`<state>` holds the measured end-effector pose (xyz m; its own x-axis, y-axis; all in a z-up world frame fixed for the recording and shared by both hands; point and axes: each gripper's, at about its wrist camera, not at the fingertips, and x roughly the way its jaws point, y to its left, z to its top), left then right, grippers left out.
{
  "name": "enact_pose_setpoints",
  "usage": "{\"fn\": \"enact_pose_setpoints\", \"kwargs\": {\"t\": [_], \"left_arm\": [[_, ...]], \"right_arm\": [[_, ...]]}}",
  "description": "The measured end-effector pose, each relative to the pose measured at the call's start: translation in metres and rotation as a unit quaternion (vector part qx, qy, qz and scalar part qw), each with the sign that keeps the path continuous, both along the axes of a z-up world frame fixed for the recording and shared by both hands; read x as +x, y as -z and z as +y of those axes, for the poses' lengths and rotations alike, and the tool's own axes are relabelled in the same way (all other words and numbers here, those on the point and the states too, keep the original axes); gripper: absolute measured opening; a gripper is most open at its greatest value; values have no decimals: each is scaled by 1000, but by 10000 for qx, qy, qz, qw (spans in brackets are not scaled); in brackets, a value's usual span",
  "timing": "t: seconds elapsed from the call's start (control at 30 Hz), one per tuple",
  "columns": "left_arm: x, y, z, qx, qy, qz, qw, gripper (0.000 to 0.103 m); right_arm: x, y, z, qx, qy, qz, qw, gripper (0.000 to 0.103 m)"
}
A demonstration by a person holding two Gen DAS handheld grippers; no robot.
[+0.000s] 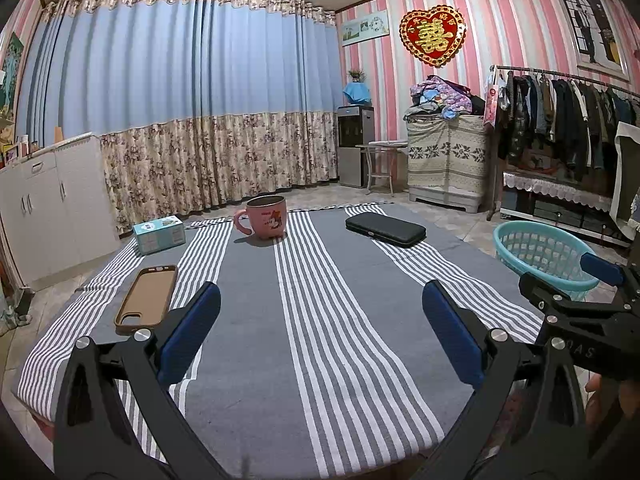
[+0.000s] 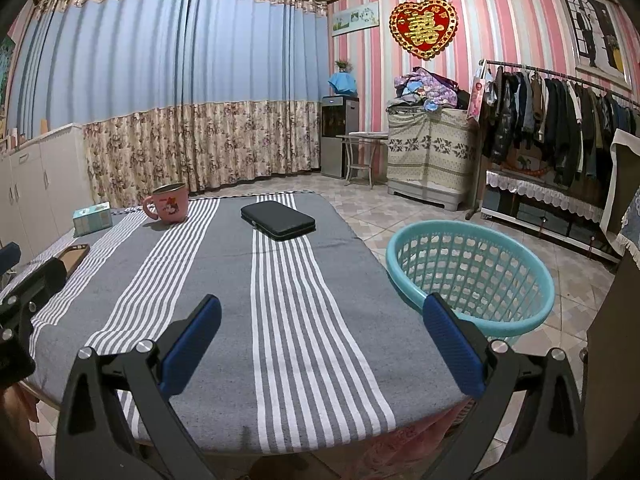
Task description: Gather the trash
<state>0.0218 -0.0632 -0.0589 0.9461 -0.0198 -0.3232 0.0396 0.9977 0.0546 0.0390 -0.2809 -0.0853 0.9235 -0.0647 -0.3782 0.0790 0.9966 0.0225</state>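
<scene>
While both grippers hang over the near edge of the striped cloth [image 1: 320,320], neither one grasps anything: the left gripper [image 1: 320,328] has its blue pads spread wide, and the right gripper [image 2: 320,336] likewise stands released, with bare cloth between its fingers.

Taking the pink mug [image 1: 266,216] as the landmark, at the far end of the cloth: a small teal box [image 1: 159,234] sits to its left, near the cloth's corner. A brown phone case [image 1: 147,300] lies nearer than the mug and to its left, face up, just ahead of the left gripper's left finger. A black flat case [image 1: 385,229] lies to the mug's right, at about the same depth, well apart from it. A teal basket [image 2: 472,276] stands farther right than the mug, beyond the cloth's right edge and lower than its surface; the right gripper's right finger overlaps its near rim in the right wrist view. Its inside shows only the mesh wall.

No loose scrap or wrapper can be made out on the cloth. Between the grippers and the mug the cloth is open, with nothing in the way.
</scene>
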Motion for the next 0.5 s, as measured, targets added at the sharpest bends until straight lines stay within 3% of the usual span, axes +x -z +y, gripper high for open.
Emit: {"fn": "enact_pose_setpoints", "kwargs": {"t": [0.5], "left_arm": [[-2,-7,-1,-2,14,-70,10000,98]], "right_arm": [[0,3,-2,30,21,-20,10000,99]]}}
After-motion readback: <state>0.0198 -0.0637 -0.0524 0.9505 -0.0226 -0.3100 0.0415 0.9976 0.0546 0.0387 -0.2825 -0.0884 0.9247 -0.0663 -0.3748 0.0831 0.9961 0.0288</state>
